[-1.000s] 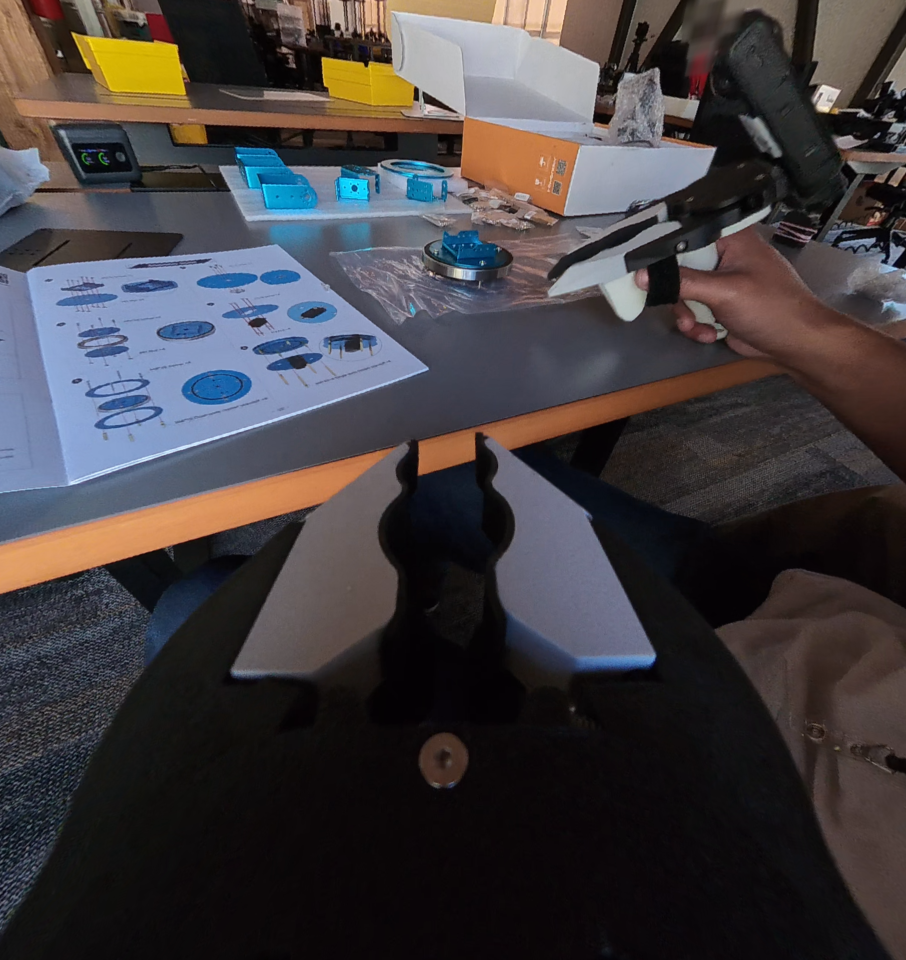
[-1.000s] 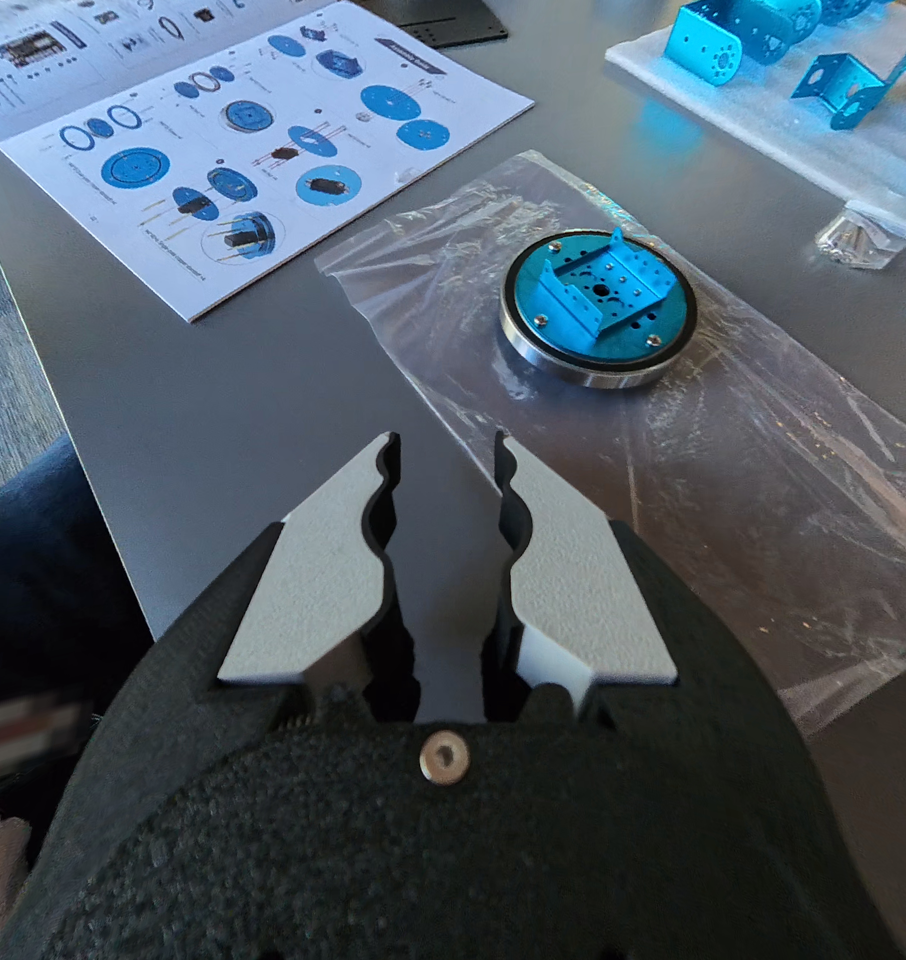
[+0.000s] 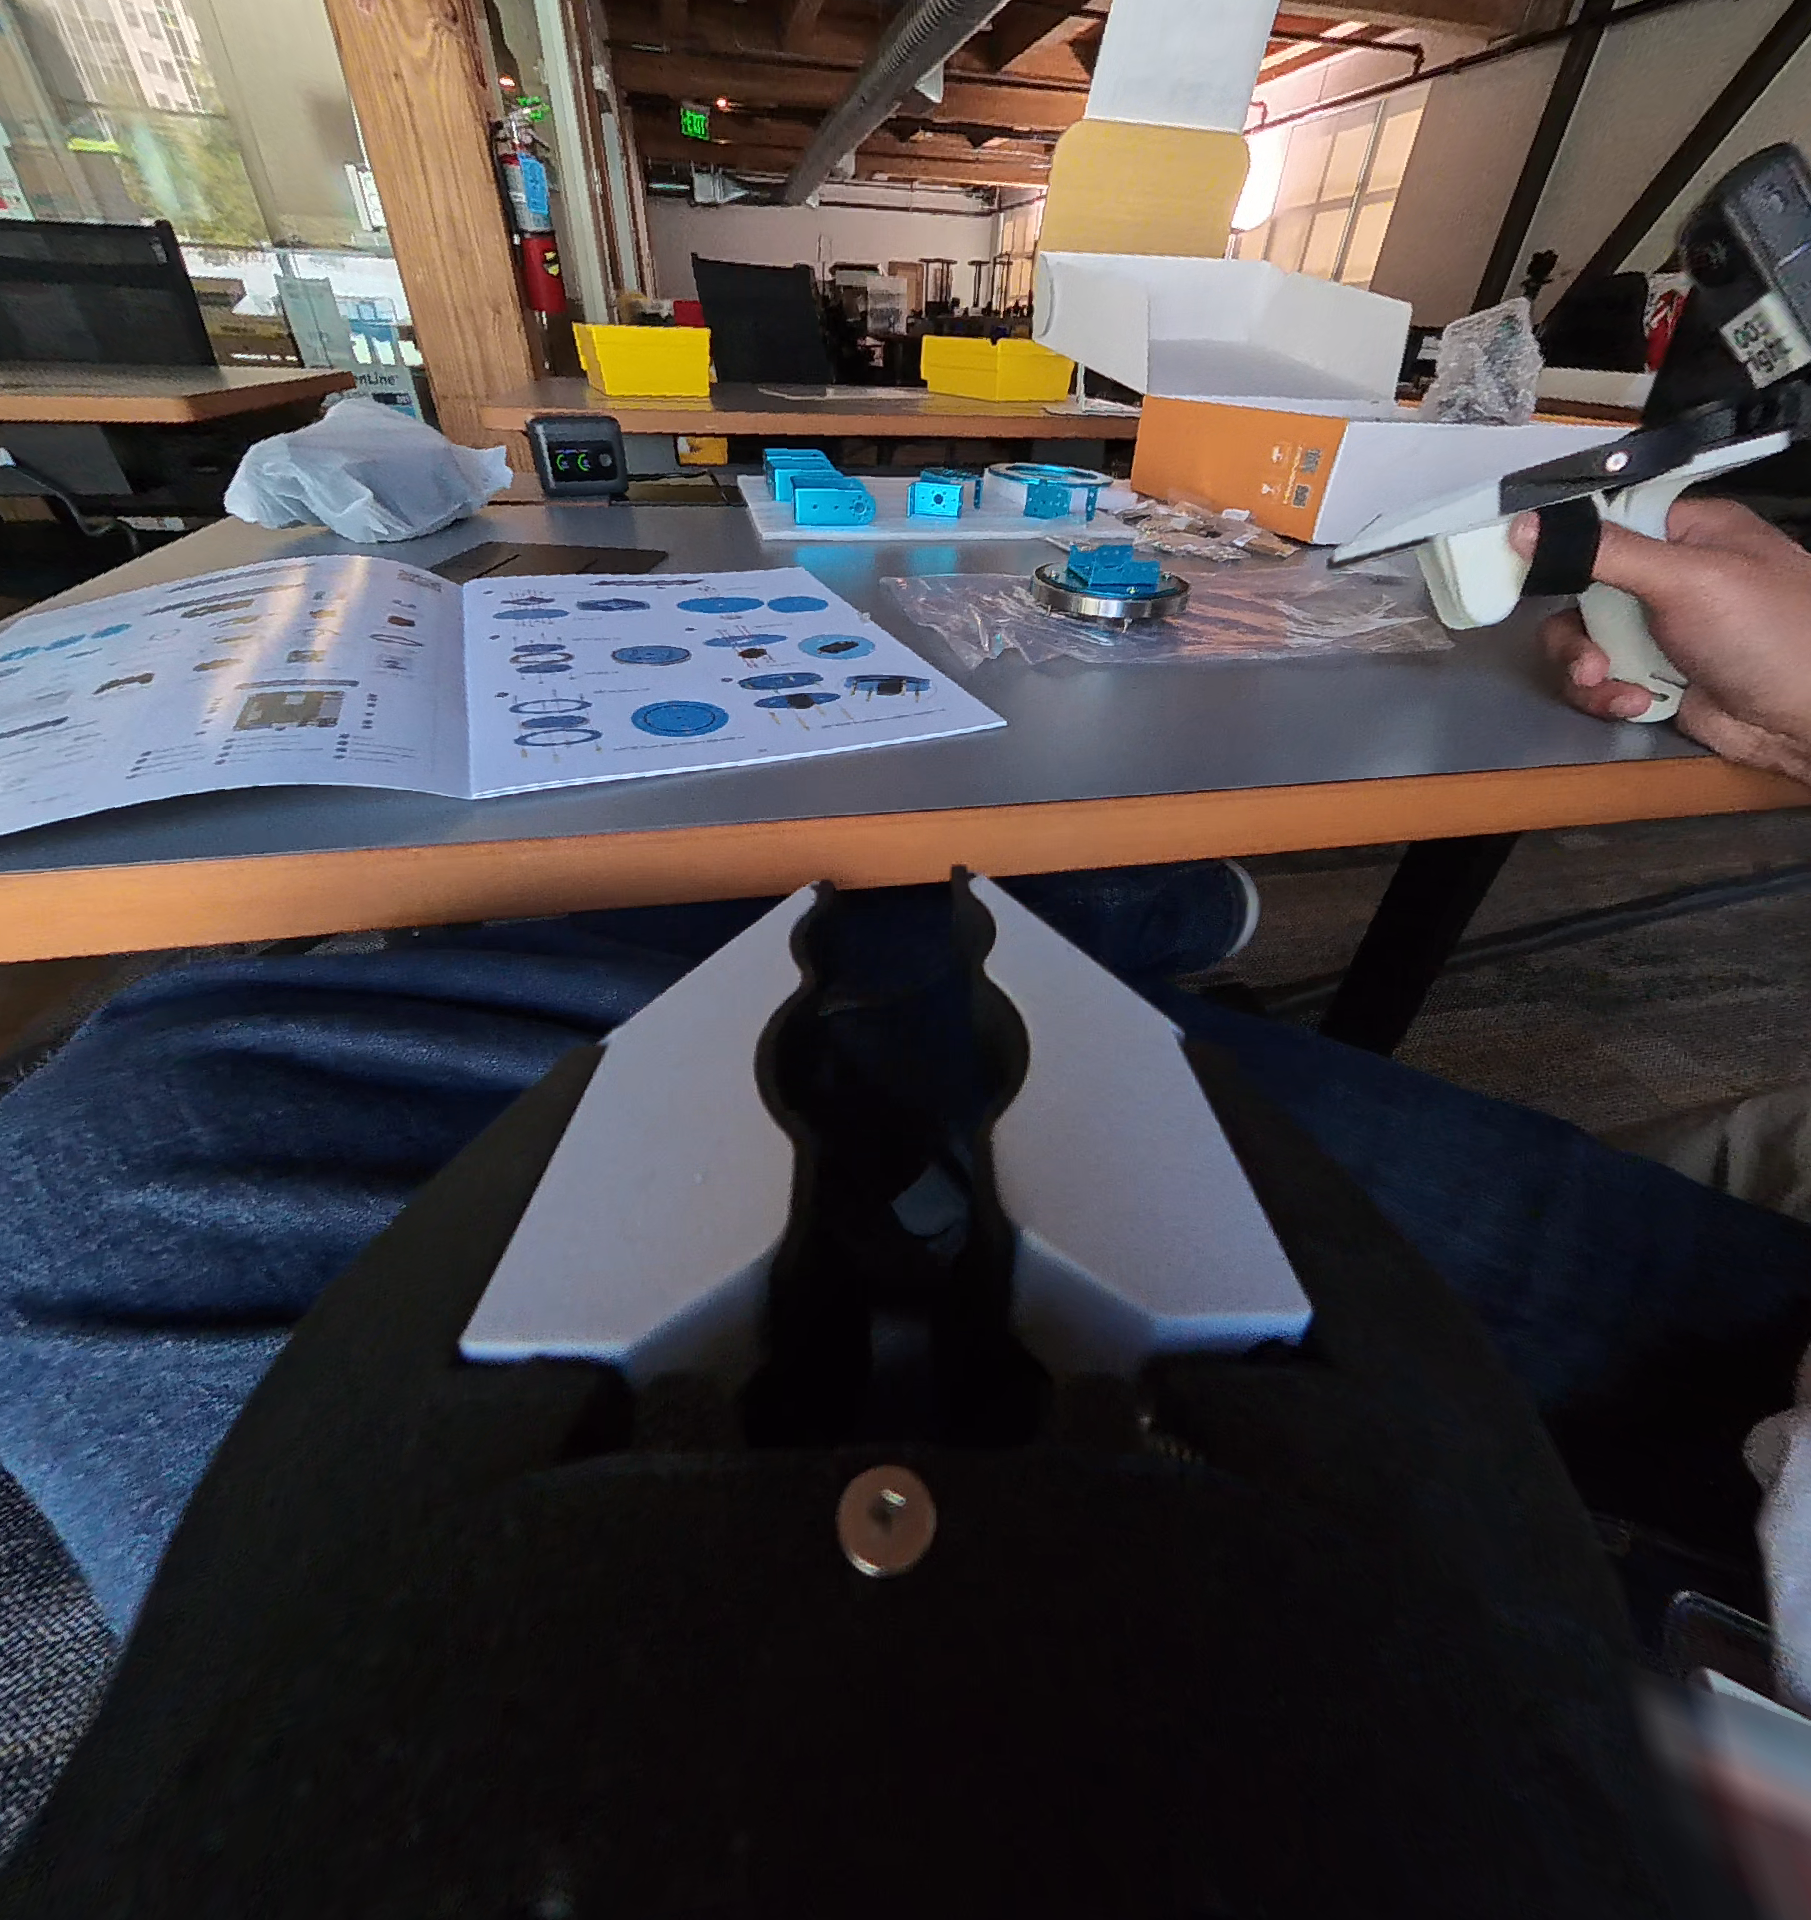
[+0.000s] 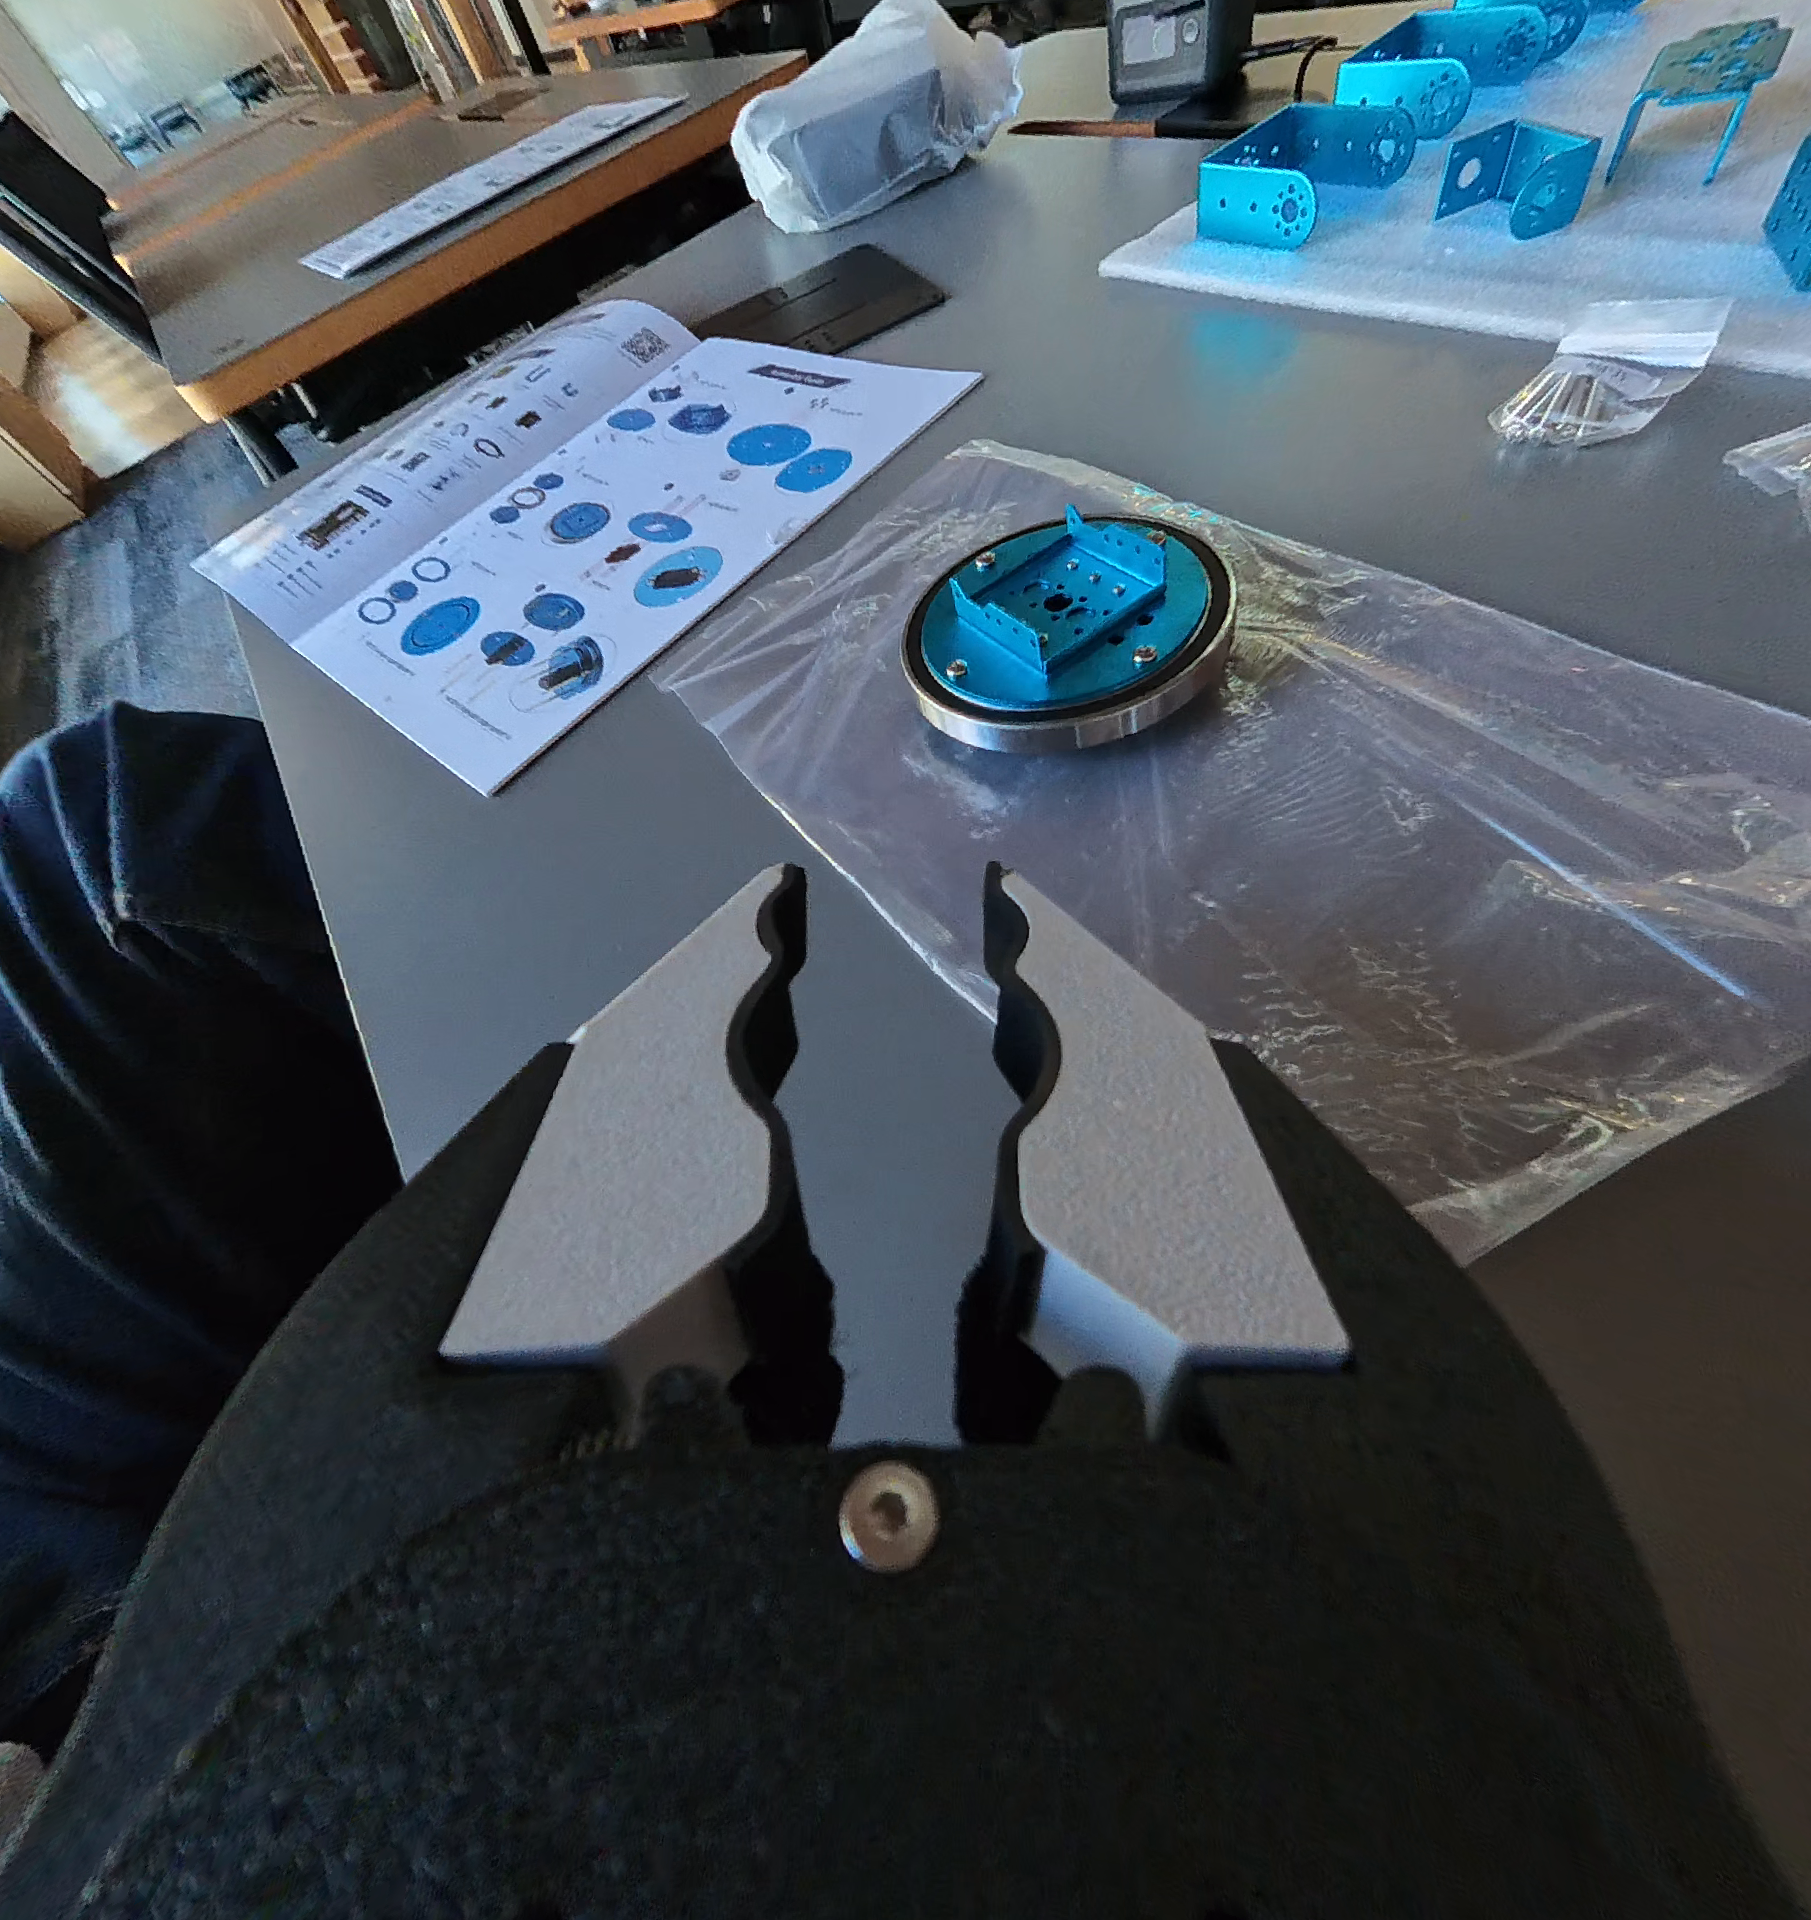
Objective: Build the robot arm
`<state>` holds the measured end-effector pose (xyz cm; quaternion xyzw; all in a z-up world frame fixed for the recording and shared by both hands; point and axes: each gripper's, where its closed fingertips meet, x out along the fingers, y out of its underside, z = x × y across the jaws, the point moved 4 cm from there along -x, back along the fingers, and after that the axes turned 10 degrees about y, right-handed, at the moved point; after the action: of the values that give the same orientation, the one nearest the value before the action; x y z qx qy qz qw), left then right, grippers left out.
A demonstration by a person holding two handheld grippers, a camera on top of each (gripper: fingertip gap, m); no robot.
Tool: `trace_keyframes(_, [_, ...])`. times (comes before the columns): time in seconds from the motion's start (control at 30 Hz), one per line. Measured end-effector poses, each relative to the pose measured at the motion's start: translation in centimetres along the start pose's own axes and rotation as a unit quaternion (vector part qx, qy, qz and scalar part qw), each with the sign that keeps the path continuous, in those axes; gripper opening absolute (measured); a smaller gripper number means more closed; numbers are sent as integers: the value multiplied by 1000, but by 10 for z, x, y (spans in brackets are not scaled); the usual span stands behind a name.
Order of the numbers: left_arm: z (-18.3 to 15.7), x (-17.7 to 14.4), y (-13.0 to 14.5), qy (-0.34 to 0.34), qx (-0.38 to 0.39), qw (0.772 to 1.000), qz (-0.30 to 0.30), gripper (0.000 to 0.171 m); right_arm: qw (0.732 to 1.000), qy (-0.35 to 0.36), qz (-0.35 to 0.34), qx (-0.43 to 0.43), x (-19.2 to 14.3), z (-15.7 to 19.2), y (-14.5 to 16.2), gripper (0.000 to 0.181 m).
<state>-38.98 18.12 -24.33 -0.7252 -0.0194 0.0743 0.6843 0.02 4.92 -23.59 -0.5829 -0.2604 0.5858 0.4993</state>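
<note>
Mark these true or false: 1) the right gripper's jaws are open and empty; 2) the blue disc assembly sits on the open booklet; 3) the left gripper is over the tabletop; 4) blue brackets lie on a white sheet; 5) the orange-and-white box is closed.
1) True: right gripper, nothing between the jaws.
2) False: the blue disc assembly sits on the clear plastic bag, beside the booklet.
3) False: the left gripper is below the table edge, above a person's lap.
4) True: blue brackets, white sheet.
5) False: the box lid stands open.
</note>
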Motion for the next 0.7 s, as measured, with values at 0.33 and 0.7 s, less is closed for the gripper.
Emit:
trace_keyframes(0.33, [14, 30, 16, 6, 8, 999, 33, 22, 1000, -10, -11, 10, -2, 1, -2, 33])
trace_keyframes(0.7, [14, 50, 22, 27, 8, 998, 48, 22, 998, 26, 11, -59, 2, 10, 5, 33])
